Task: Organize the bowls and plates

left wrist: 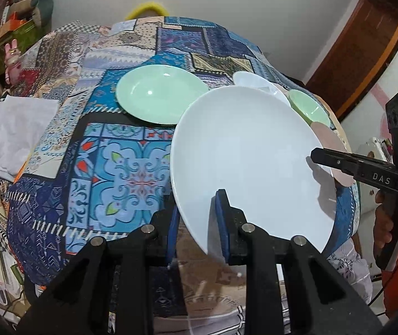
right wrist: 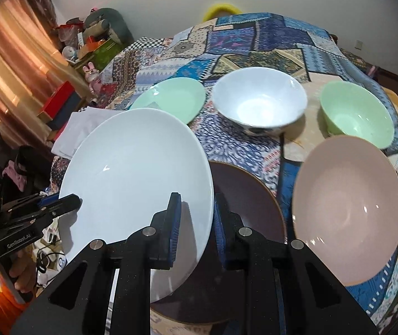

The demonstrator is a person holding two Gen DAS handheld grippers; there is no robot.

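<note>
Both grippers, left gripper point(left wrist: 196, 217) and right gripper point(right wrist: 197, 217), clamp the white plate point(right wrist: 134, 173) mid-carry; next it probably needs lowering onto the green plate point(left wrist: 161, 93).

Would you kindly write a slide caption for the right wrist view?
Both tongs grip the white plate at opposite rims, above a dark plate on the patchwork tablecloth.

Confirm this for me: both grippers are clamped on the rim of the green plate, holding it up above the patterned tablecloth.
Not the green plate, which lies on the tablecloth. Both grippers, left and right, clamp the white plate, as the right wrist view shows. The rest stands.
</note>
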